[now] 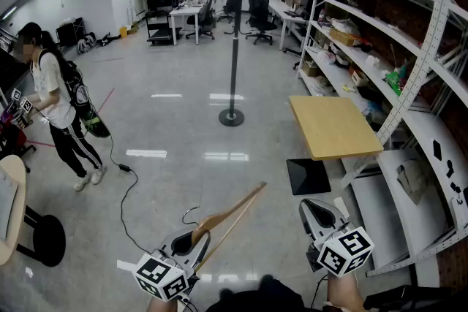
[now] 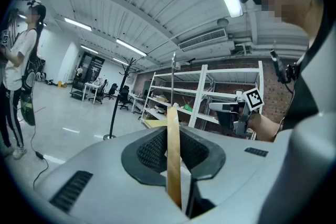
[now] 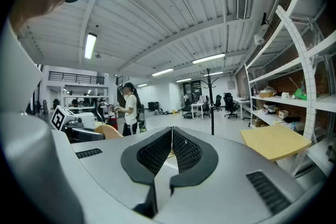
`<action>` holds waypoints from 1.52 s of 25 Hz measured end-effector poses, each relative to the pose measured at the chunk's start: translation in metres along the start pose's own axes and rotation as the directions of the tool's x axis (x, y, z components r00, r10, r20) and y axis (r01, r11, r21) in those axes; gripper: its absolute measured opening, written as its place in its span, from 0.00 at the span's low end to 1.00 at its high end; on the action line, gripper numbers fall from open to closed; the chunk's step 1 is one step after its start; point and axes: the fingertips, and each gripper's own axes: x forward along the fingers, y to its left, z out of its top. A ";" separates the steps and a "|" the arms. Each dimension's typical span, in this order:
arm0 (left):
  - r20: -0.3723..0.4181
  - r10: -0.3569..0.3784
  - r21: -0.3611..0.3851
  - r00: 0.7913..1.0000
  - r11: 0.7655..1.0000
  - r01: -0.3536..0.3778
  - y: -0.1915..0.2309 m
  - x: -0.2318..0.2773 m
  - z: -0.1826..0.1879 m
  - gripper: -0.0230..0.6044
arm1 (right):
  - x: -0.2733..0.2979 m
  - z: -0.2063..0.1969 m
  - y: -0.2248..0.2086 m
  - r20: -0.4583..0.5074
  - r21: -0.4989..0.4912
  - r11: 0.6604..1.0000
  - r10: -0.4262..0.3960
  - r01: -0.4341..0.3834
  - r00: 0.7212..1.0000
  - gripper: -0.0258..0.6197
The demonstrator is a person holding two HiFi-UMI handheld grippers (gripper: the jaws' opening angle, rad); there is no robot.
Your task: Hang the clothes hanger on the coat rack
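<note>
The left claw (image 1: 191,241) is clamped on the wooden clothes hanger (image 1: 232,214), its pads pressing the flat wood on both sides. The hanger's arm slants up and to the right from the claw, low over the glossy floor (image 1: 175,128). The right claw (image 3: 171,145) has its pads together with nothing between them. The black coat rack (image 1: 235,40) stands upright on its round base well apart from both, left of a light wooden surface (image 1: 333,126) and the metal shelving (image 1: 409,47).
</note>
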 end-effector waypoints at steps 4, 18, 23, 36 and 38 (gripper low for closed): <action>0.004 0.007 0.008 1.000 1.000 -0.007 0.019 0.010 0.005 0.12 | 0.022 -0.001 -0.006 -0.002 -0.008 1.000 0.009 -0.009 1.000 0.05; 0.022 0.054 0.049 0.998 0.997 -0.055 0.080 0.150 0.060 0.12 | 0.142 0.027 -0.129 0.048 0.035 0.997 0.064 -0.066 0.997 0.05; 0.005 0.061 0.067 0.998 0.996 -0.061 0.100 0.225 0.080 0.12 | 0.182 0.046 -0.192 0.082 0.025 0.996 0.080 -0.082 0.993 0.05; -0.051 0.050 0.061 0.997 0.997 -0.047 0.154 0.333 0.094 0.12 | 0.265 0.026 -0.276 0.043 0.088 0.993 0.072 -0.075 0.996 0.05; -0.043 0.047 0.062 0.998 0.997 -0.045 0.172 0.350 0.101 0.12 | 0.284 0.028 -0.286 0.033 0.084 0.994 0.063 -0.065 0.997 0.05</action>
